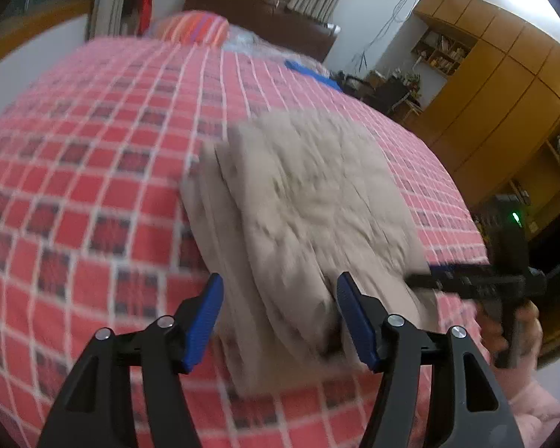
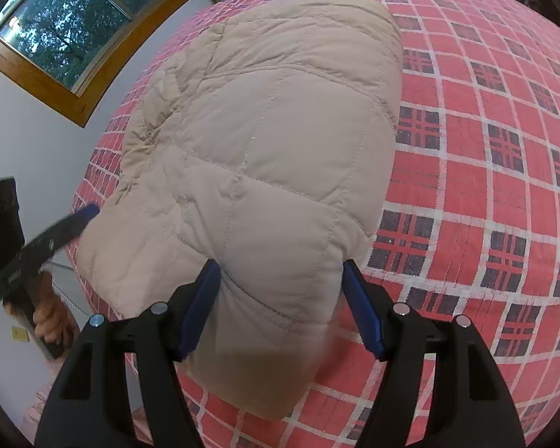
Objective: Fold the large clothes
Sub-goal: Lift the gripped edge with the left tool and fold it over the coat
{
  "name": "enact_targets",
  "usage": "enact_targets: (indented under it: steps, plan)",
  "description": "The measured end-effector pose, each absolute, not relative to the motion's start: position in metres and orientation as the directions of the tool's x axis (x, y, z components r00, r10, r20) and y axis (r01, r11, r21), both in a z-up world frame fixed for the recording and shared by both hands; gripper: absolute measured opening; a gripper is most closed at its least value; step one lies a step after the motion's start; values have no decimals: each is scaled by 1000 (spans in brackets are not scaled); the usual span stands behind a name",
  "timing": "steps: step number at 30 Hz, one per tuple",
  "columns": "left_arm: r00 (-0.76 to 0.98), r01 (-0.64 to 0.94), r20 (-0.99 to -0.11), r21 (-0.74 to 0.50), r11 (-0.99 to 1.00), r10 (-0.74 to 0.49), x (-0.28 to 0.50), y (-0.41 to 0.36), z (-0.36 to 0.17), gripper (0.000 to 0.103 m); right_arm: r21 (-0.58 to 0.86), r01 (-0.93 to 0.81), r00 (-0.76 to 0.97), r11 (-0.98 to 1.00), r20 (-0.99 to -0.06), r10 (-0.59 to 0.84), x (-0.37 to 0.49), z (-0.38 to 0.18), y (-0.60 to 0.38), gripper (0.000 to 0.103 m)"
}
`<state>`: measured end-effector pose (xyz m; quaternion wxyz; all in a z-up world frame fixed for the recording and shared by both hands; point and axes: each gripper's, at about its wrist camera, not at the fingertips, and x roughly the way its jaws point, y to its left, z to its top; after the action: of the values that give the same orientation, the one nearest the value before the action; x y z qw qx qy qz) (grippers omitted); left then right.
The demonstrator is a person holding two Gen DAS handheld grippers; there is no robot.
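Note:
A beige quilted jacket (image 1: 310,201) lies folded into a thick bundle on the red checked bedsheet (image 1: 93,142). My left gripper (image 1: 280,298) is open, its blue pads on either side of the bundle's near stacked edge. In the right wrist view the same jacket (image 2: 265,142) fills the middle, and my right gripper (image 2: 280,283) is open astride its near corner. The right gripper (image 1: 422,280) also shows in the left wrist view, at the jacket's right edge, held by a hand (image 1: 519,332). The left gripper (image 2: 82,216) appears blurred at the jacket's left edge.
A striped pillow (image 1: 194,30) and a blue item (image 1: 310,72) lie at the far end of the bed, by a dark headboard (image 1: 261,18). Wooden cabinets (image 1: 496,86) stand to the right. A window (image 2: 71,26) and white wall border the bed's left side.

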<state>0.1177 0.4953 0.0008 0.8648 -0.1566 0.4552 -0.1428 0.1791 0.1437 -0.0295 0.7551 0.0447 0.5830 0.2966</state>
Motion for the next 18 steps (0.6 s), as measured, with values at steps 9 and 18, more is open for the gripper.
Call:
enact_targets:
  steps: [9, 18]
  plan:
    - [454, 143, -740, -489, 860, -496, 116, 475, -7, 68, 402, -396, 152, 826, -858, 491, 178, -30, 144, 67]
    - [488, 147, -693, -533, 833, -530, 126, 478, -6, 21, 403, -414, 157, 816, -851, 501, 175, -23, 146, 69]
